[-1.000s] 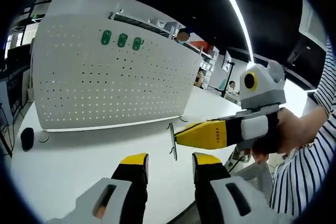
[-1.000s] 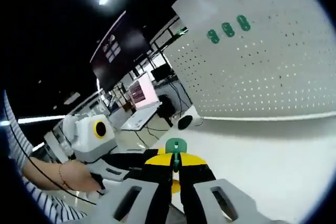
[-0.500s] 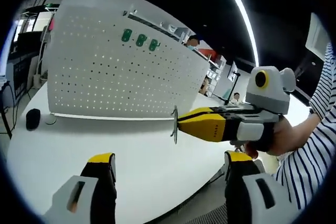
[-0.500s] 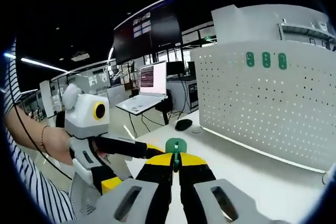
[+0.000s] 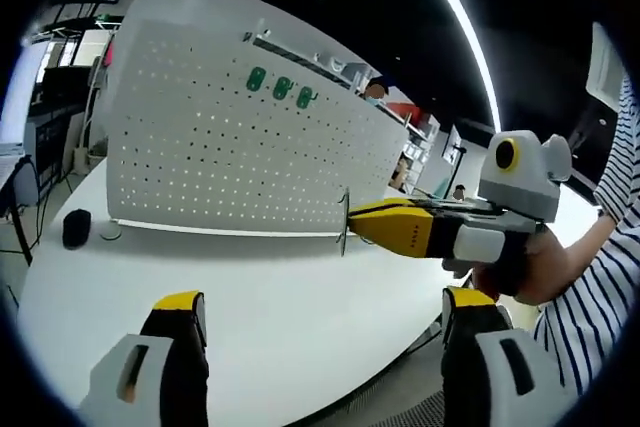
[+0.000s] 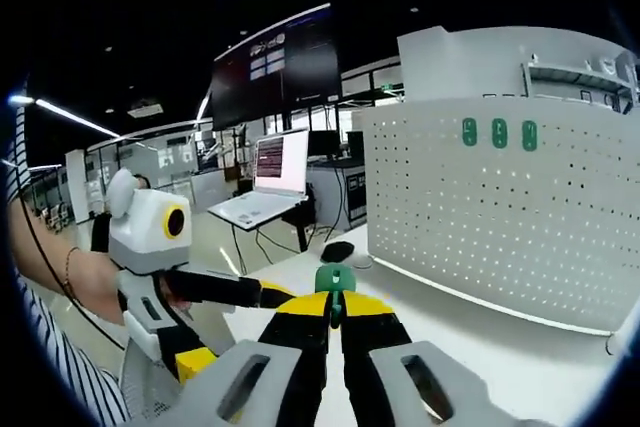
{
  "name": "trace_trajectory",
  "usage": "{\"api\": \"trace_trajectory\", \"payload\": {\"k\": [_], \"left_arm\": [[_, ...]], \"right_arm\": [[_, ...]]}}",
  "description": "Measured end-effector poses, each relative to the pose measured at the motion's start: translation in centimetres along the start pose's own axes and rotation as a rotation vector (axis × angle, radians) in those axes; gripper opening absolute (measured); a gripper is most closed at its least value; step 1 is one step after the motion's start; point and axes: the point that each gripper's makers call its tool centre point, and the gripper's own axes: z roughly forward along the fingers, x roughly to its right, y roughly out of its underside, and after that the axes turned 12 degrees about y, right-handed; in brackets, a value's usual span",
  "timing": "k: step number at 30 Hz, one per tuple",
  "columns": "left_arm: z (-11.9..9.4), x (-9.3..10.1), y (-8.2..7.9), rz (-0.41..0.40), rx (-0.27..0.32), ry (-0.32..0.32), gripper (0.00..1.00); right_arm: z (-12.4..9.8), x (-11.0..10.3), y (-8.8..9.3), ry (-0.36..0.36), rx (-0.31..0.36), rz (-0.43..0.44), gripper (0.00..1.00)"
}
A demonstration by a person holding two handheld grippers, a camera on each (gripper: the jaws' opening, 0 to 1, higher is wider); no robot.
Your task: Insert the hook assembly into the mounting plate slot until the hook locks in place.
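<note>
Right gripper view: your right gripper has its jaws pinched together on the hook assembly, whose green head stands up between the yellow tips. Left gripper view shows the same piece from the side: a thin metal hook hanging at the tip of the right gripper, held in the air above the white table. The perforated mounting plate stands upright at the back of the table, well apart from the hook. Three green pieces already sit in a row near its top edge.

Step in hand, as I judge it: carry and approach, with insertion not begun. The next move calls for you to bring the hook up to a free slot, square its prongs to the plate face, then press in and seat until it locks.

Pose: your right hand holds the gripper roughly level, pointing across toward the plate. Your left gripper rides low with jaws spread wide, holding nothing. A mouse lies on the table beside the plate.
</note>
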Motion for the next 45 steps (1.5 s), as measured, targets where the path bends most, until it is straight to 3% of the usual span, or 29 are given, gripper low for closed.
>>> {"api": "trace_trajectory", "payload": {"k": [7,20,25,28,30,37,45], "left_arm": [[-0.3,-0.1,0.0,0.014,0.011,-0.012,1.00],[-0.4,-0.1,1.1,0.057,-0.034,-0.025,1.00],[-0.5,-0.7,1.4,0.011,-0.032,-0.028,1.00],[-0.5,-1.0,1.6,-0.006,-0.036,-0.028,1.00],[-0.6,-1.0,1.6,-0.015,-0.032,-0.032,1.00],[-0.8,-1.5,1.7,-0.022,-0.032,-0.065,1.00],[-0.8,-1.6,1.8,-0.042,-0.030,-0.071,0.99]], "right_arm": [[0.5,1.4,-0.9,0.068,0.037,0.024,0.00],[2.6,4.4,-2.0,0.159,0.061,0.047,0.00],[3.5,6.0,-2.9,0.203,0.084,0.042,0.00],[3.8,7.9,-3.8,0.275,0.117,0.031,0.00],[4.1,9.0,-4.3,0.296,0.124,0.056,0.00],[5.2,11.7,-5.5,0.360,0.155,0.009,0.00],[6.1,15.2,-6.7,0.432,0.172,0.020,0.00]]}}
